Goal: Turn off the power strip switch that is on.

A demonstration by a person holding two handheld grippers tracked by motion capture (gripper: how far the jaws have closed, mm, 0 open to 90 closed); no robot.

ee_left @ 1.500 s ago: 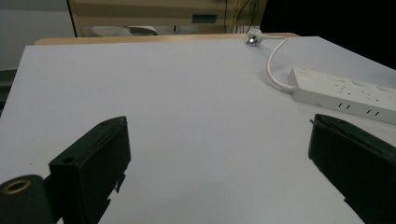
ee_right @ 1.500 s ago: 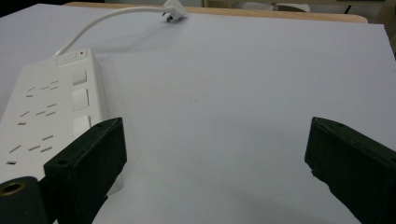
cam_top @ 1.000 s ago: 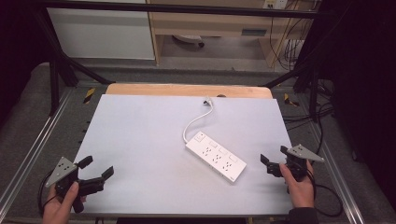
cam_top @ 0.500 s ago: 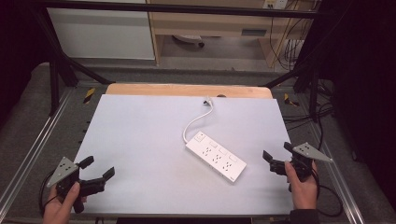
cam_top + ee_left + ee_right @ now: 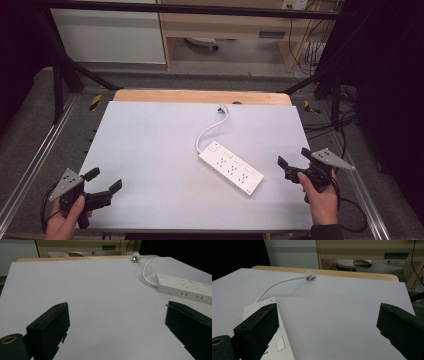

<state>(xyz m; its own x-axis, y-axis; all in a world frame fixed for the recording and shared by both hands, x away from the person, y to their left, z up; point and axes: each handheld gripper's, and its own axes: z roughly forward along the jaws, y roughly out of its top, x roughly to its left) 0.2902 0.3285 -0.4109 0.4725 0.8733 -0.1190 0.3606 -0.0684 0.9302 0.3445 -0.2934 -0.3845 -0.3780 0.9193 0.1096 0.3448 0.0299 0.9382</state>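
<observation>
A white power strip (image 5: 231, 167) lies slantwise right of the table's middle; its white cord (image 5: 209, 129) curls back to a plug (image 5: 222, 108) near the far edge. My left gripper (image 5: 104, 181) hovers open at the front left corner, far from the strip. In the left gripper view the power strip (image 5: 185, 287) lies ahead on the right, beyond the wide-apart jaws. My right gripper (image 5: 294, 158) stands open at the front right, just right of the strip's near end. In the right gripper view the strip (image 5: 283, 337) lies beside the left jaw, with the plug (image 5: 310, 274) farther off.
The pale grey table top (image 5: 150, 145) ends in a wooden strip (image 5: 200, 96) at the far side. Metal frame rails (image 5: 35, 160) run along both sides. Beyond the table stand a white cabinet (image 5: 107, 35) and wooden shelving (image 5: 225, 25) with cables at the right.
My right gripper has drifted a little to the right and toward the person, away from the strip's end. The left gripper has barely moved.
</observation>
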